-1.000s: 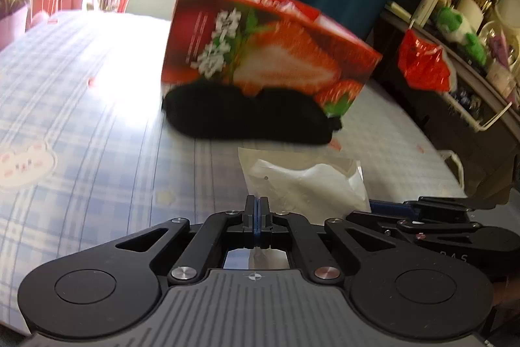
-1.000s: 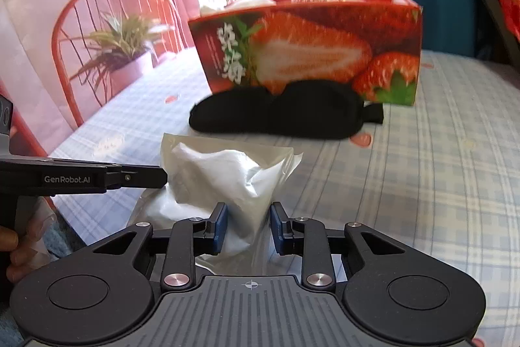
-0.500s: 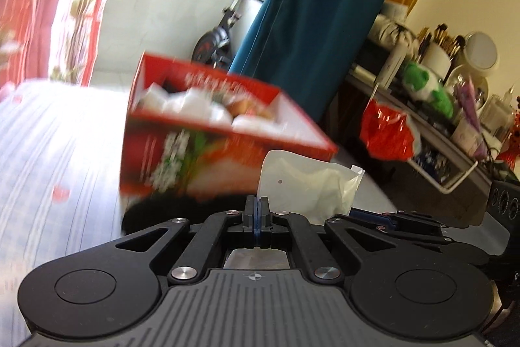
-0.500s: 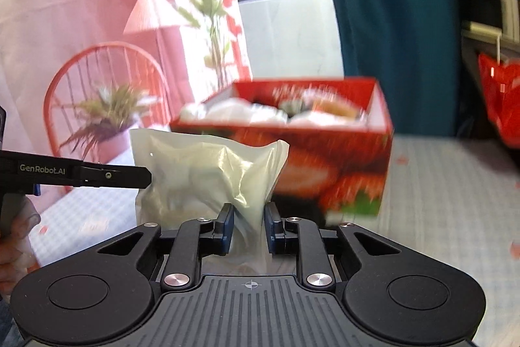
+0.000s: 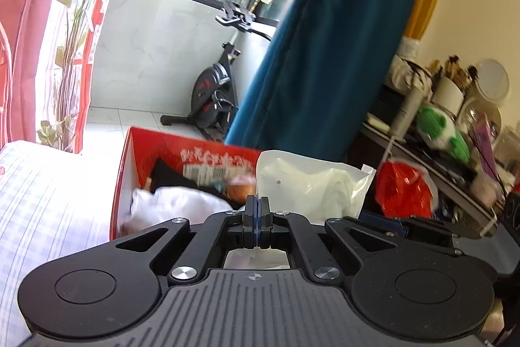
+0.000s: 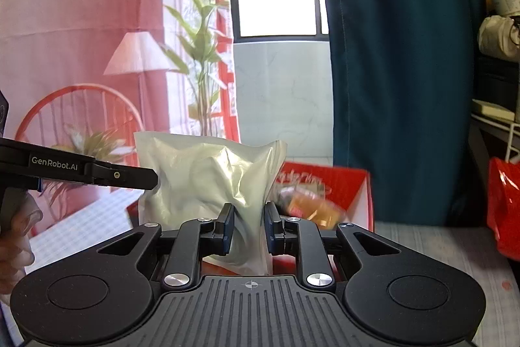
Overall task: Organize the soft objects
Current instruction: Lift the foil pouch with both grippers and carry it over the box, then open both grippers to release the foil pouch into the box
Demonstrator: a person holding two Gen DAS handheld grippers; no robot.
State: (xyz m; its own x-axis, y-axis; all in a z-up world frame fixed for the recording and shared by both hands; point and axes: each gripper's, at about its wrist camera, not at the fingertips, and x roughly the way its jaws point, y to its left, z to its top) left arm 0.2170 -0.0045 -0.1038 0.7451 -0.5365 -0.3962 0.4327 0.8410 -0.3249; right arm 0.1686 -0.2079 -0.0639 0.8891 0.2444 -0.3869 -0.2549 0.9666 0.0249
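A clear plastic bag (image 5: 312, 184) (image 6: 201, 171) with a white soft item inside hangs in the air, upright, between both grippers. My right gripper (image 6: 248, 226) is shut on its lower middle, with the film bulging between the pads. My left gripper (image 5: 256, 210) is shut with its pads pressed together on the bag's left edge. In the right wrist view the left gripper (image 6: 143, 179) touches that edge. Just beyond the bag stands the open red strawberry box (image 5: 195, 158) (image 6: 341, 181), holding white, black and orange soft items.
The box sits on a blue-checked sheet (image 5: 48, 194). A red plastic bag (image 5: 403, 191) and a cluttered shelf with a green plush (image 5: 438, 126) are to the right. A teal curtain (image 5: 325, 54) and an exercise bike (image 5: 211, 96) stand behind. A person's hand (image 6: 16, 233) holds the left gripper.
Both grippers have risen with the bag and moved toward the box, whose open top now shows. The right jaws have narrowed on the bag. The black item in front of the box has left view.
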